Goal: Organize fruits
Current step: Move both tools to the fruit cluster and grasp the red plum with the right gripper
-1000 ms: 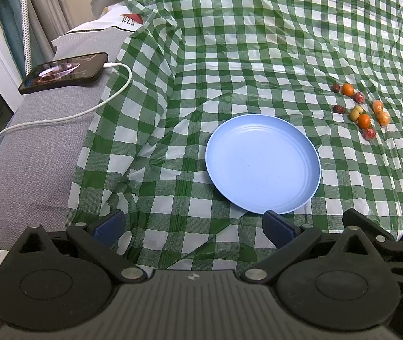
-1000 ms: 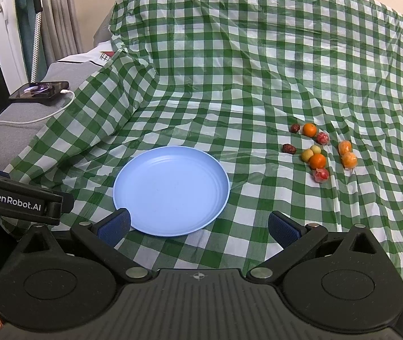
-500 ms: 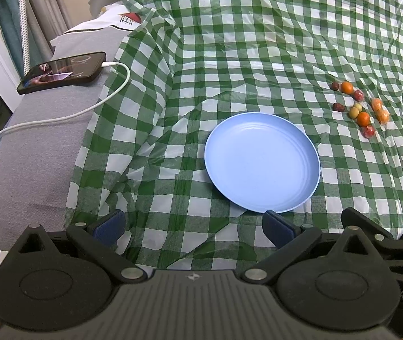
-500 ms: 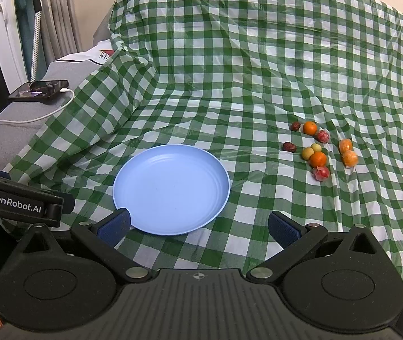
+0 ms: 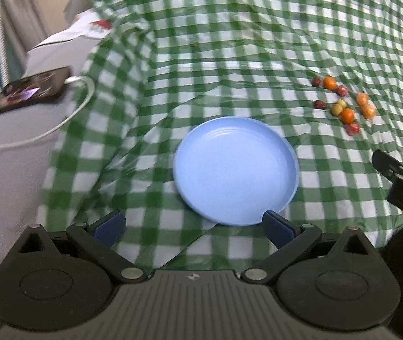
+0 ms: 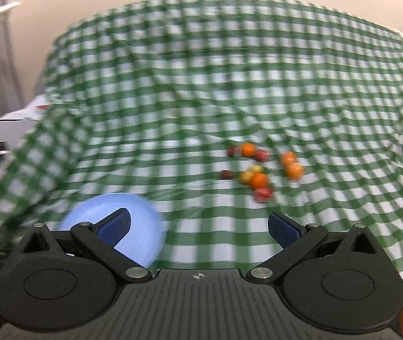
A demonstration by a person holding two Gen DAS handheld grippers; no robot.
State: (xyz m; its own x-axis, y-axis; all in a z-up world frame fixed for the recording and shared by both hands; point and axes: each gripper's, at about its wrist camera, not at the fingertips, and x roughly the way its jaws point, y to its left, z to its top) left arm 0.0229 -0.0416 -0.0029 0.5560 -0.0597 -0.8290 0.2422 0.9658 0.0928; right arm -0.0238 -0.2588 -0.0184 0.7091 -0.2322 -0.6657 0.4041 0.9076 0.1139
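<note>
Green checked cloth (image 5: 229, 56) covers the bench. My left tongs (image 5: 194, 223) and right tongs (image 6: 198, 225) stand wide, empty. Blue plate (image 5: 235, 170) bare; small fruits (image 6: 258, 170) clustered apart.

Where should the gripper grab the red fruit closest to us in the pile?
Pinch the red fruit across its round middle, coming from the near side with the open right gripper. That side faces bare cloth; an orange fruit sits right behind it.
</note>
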